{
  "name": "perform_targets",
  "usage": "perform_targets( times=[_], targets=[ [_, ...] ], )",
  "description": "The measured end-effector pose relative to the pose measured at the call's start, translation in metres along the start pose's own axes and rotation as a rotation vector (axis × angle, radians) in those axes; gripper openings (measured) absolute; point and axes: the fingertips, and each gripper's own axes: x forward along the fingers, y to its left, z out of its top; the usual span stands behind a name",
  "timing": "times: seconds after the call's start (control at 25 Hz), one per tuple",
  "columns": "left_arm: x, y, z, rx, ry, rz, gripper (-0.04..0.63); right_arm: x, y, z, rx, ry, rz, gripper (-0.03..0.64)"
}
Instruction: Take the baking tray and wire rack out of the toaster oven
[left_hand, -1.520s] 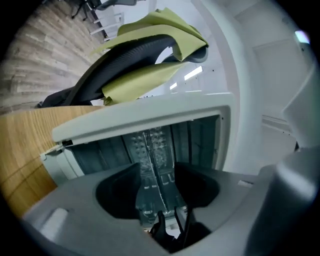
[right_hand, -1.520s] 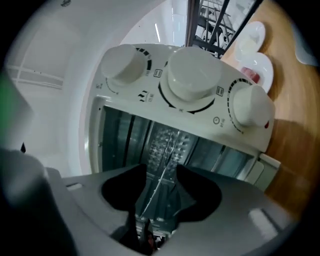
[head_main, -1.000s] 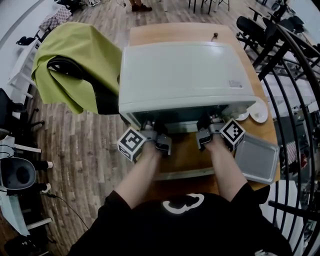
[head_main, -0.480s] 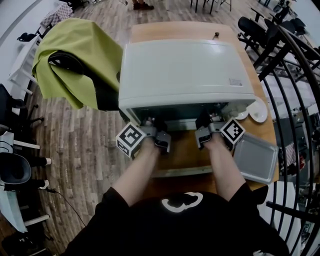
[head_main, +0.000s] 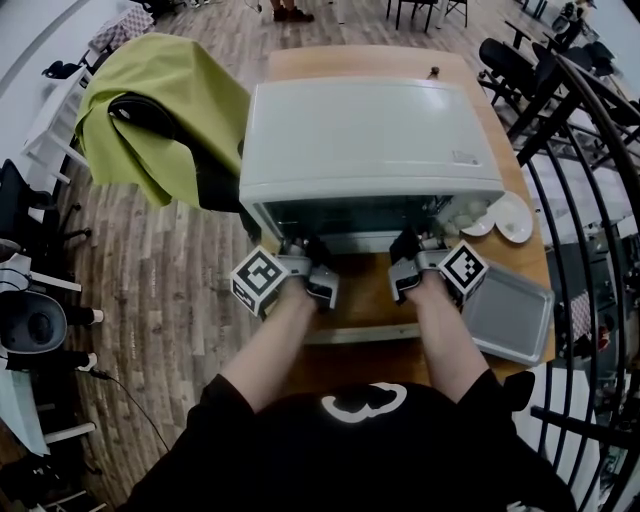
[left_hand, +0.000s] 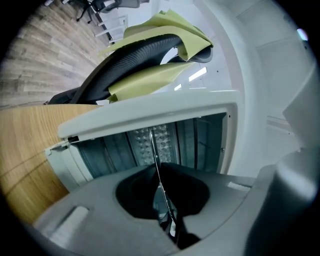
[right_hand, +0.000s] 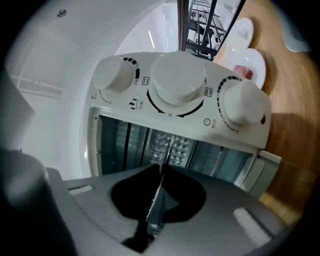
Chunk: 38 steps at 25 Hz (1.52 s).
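A white toaster oven stands on a wooden table with its door folded down toward me. Both grippers reach level into its mouth. My left gripper is shut on the thin front wire of the wire rack, which runs upright between its jaws. My right gripper is shut on the rack's front edge as well, below the knobs. The grey baking tray lies on the table to the right of the oven.
Two white dishes sit on the table by the oven's right corner. A chair draped in green cloth stands left of the table. A black metal railing runs along the right. The floor is wood planks.
Both grippers stay at the oven mouth. The head view has tilted a little, so more of the oven's dark inside shows above them.
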Motion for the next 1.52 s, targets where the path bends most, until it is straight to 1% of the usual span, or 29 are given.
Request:
perform_targets(
  times=[0.28, 0.44, 1.0, 1.2, 1.52],
  targets=[
    [-0.024, -0.004, -0.012, 0.007, -0.002, 0.007, 0.025, -0.025, 0.002, -0.007, 0.003, 0.016, -0.003, 0.015],
    [-0.039, -0.007, -0.020, 0.017, 0.001, 0.007, 0.026, -0.044, 0.004, -0.014, 0.034, 0.027, -0.017, 0.015],
    [-0.101, -0.023, -0.047, 0.033, -0.014, 0.010, 0.026, -0.110, 0.019, -0.032, 0.000, 0.067, -0.040, 0.018],
    [-0.124, -0.027, -0.059, 0.043, -0.017, 0.011, 0.026, -0.131, 0.023, -0.040, -0.011, 0.076, -0.021, 0.018],
    [-0.165, -0.040, -0.078, 0.077, -0.026, 0.014, 0.028, -0.174, 0.038, -0.052, -0.024, 0.094, -0.020, 0.021]
  ],
)
